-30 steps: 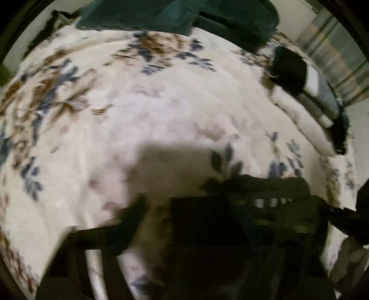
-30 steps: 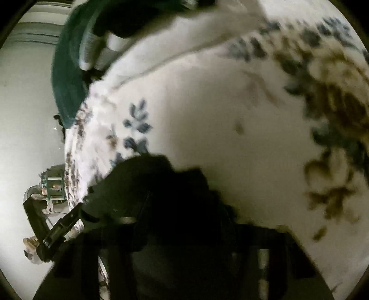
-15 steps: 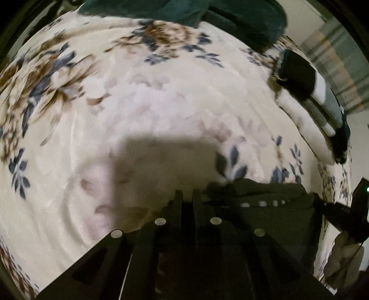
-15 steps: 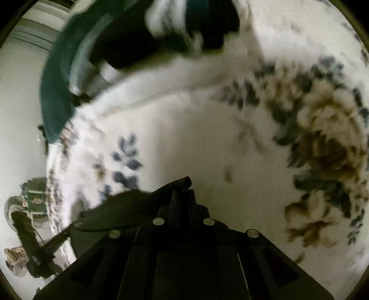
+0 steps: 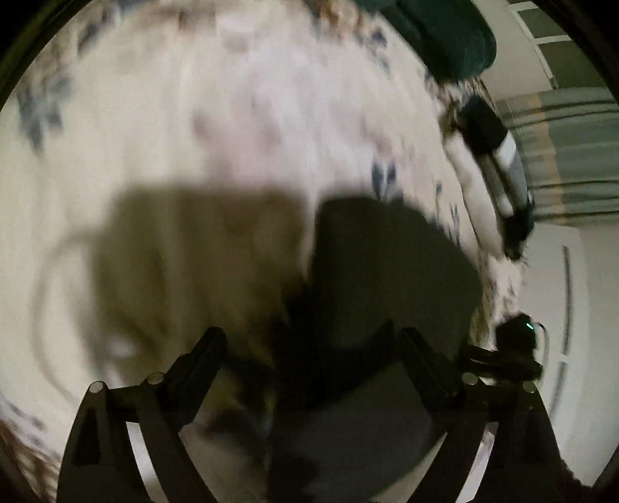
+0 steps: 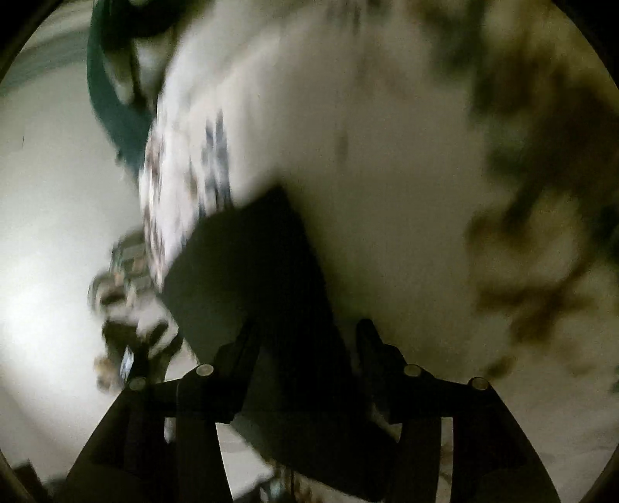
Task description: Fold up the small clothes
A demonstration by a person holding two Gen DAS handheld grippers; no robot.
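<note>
Both my grippers hang over a dark garment [image 5: 390, 271] lying on the floral blanket [image 5: 232, 116] near its edge. My left gripper [image 5: 309, 340] is opening, its jaws spread wide with the cloth between them, unpinched. My right gripper [image 6: 305, 332] is also opening, astride the same garment. Folded clothes [image 5: 499, 162] lie stacked beyond, well apart. Both views are blurred.

Dark garment [image 5: 390, 271] on cream blanket [image 5: 232, 116] with blue-and-brown floral print; dark green bedding [image 5: 448, 35] beyond the blanket.
</note>
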